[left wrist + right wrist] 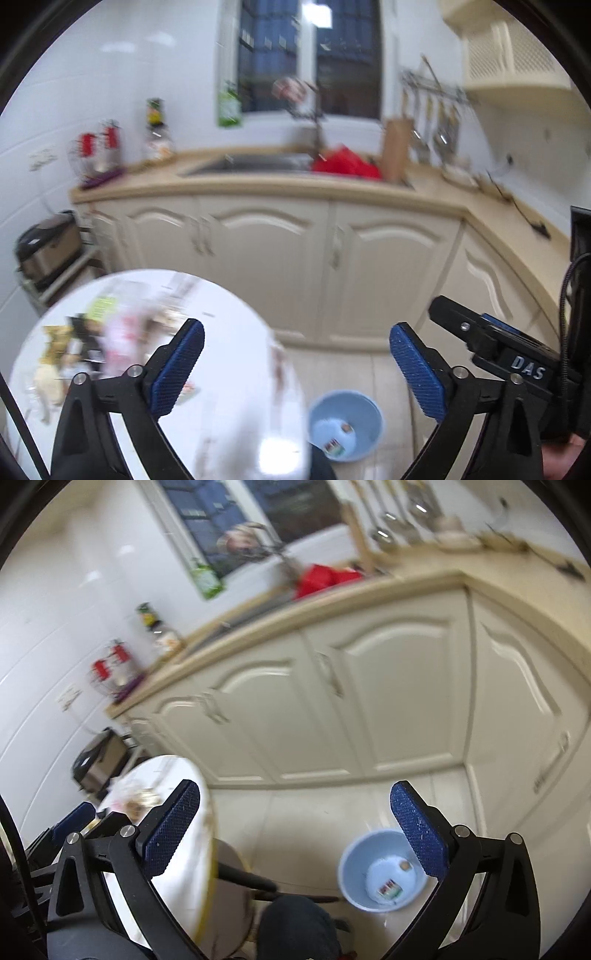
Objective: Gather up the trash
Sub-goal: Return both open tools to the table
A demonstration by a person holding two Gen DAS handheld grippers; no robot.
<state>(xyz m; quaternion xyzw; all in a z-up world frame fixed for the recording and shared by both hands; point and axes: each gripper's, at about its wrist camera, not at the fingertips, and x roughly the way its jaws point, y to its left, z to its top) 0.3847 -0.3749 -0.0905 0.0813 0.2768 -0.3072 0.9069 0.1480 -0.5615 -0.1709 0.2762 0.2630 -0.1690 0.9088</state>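
Note:
A light blue bin [345, 424] stands on the pale tiled floor with a few small scraps of trash inside; the right wrist view shows the bin [380, 871] with a printed wrapper [388, 889] at its bottom. My left gripper [297, 369] is open and empty, held high above the floor between the round white table [236, 369] and the bin. My right gripper [295, 830] is also open and empty, well above the bin. Blurred litter [92, 343] lies on the table's far left part. The right gripper's body [517, 354] shows at the left view's right edge.
Cream cabinets [332, 240] with a beige counter run along the wall and around a corner to the right. A sink holds something red [345, 164]. A rice cooker [48, 247] sits on a rack at left. A person's dark-clothed knee [299, 926] is below.

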